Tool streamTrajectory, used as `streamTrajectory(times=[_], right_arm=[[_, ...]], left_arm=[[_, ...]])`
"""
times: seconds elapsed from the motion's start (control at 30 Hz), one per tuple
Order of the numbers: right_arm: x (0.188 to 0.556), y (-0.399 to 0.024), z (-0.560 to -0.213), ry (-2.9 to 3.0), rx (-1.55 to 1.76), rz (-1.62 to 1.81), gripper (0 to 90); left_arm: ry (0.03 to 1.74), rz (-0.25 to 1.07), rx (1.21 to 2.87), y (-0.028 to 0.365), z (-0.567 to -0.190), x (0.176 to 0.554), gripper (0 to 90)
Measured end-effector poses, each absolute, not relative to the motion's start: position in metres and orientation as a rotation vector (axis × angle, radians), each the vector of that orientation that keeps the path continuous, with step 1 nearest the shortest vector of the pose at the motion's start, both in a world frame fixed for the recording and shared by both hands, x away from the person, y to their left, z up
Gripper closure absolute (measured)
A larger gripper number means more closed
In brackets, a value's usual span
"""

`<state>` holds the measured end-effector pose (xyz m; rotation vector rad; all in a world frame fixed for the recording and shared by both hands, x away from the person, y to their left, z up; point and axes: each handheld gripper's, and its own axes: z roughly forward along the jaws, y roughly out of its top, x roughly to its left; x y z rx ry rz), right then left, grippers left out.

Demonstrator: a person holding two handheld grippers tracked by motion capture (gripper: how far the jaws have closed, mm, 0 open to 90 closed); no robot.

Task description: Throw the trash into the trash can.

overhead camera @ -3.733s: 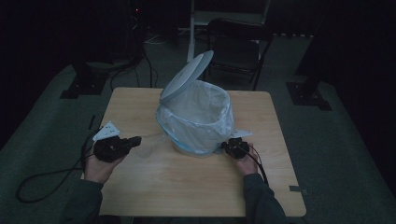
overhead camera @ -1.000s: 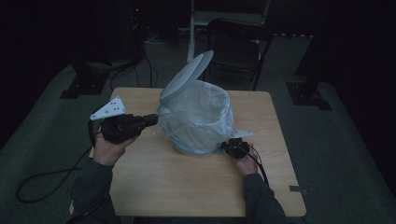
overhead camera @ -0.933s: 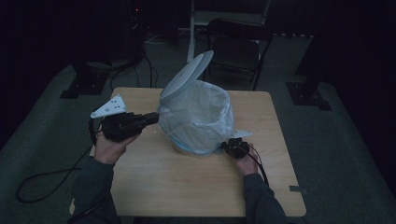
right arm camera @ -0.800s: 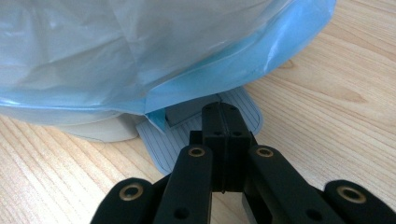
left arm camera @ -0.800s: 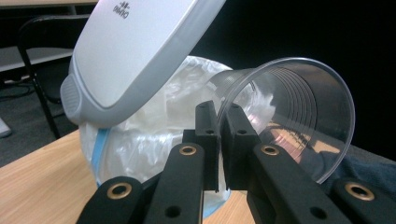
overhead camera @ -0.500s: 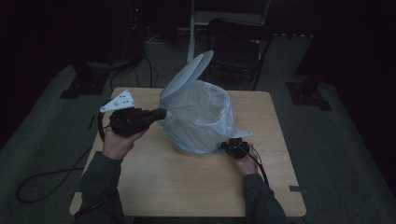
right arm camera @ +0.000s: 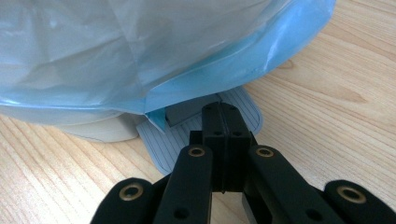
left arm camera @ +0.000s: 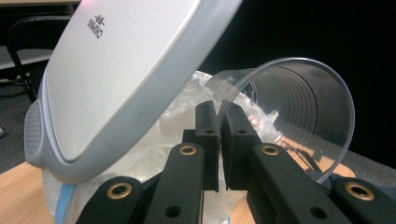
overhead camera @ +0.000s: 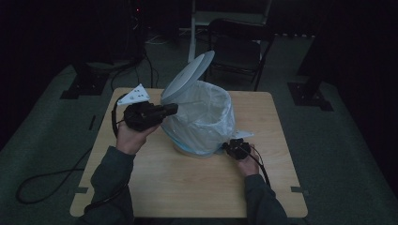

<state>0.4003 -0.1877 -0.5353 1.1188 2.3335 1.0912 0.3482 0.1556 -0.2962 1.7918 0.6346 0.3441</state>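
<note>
From the high view, a lined bin [overhead camera: 202, 119] stood mid-table [overhead camera: 187, 187] with its lid [overhead camera: 187, 77] tipped up. The left gripper [overhead camera: 171, 108] was raised just left of the bin's rim, under the lid; its jaws were too dark to read there. The right gripper [overhead camera: 225, 146] sat low at the bin's base, right side, its tip lost in shadow.

In the left gripper view, the jaws were pinched nearly together on the rim of a clear cup [left arm camera: 299, 116], held on its side with its mouth toward the camera, beside the lid [left arm camera: 126, 70] and over the liner [left arm camera: 182, 121]; the cup's base was cut off.

In the right gripper view, the jaws were closed together, tips on the bin's pedal [right arm camera: 243, 112]; the liner [right arm camera: 140, 60] hid the bin wall, and whether anything sat between them could not be told
</note>
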Motion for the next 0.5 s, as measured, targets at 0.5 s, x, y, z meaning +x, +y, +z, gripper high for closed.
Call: streamTrajectory(times=[0.5], right_arm=[[0.4, -0.188, -0.536, 2.333, 1.12, 1.095, 90.0]], left_arm=[[0.637, 0.375, 1.804, 0.132, -0.292, 0.356, 87.1]])
